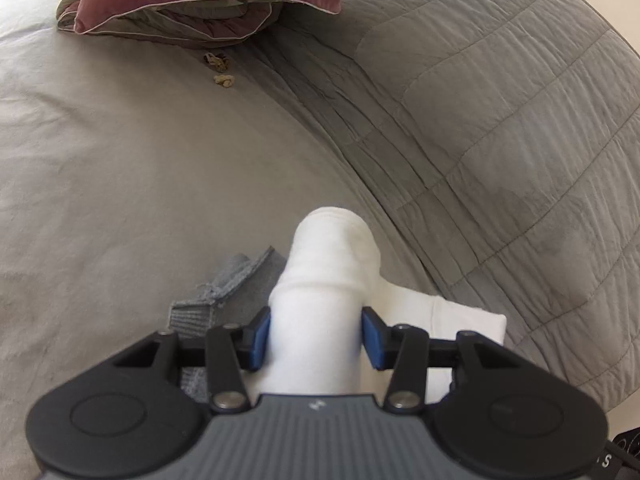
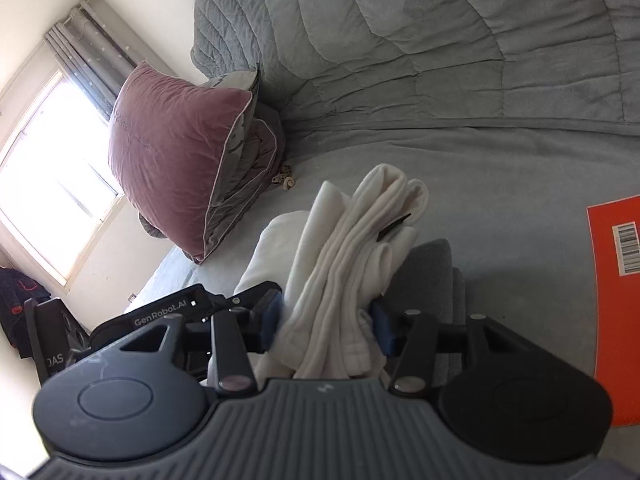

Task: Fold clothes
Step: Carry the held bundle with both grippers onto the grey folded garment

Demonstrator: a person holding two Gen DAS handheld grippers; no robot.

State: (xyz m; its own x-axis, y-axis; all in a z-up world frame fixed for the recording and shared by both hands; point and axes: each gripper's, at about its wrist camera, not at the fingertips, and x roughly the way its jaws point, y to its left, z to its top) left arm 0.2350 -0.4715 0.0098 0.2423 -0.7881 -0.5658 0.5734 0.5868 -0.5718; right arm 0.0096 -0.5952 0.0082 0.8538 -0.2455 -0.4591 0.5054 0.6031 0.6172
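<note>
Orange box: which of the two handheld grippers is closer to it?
Right. The right gripper, clamping white cloth, has the orange box just off its right side. The left gripper sits farther away, on the right gripper's opposite side.

Bright curtained window beside bed with grey quilt.

white garment, bunched, lifted over grey knit

A dusty-pink velvet pillow leans on a bunched grey quilt on the bed sheet, small tan crumpled bits just beside it; an orange barcoded box lies near a sunlit window with grey curtains
</note>
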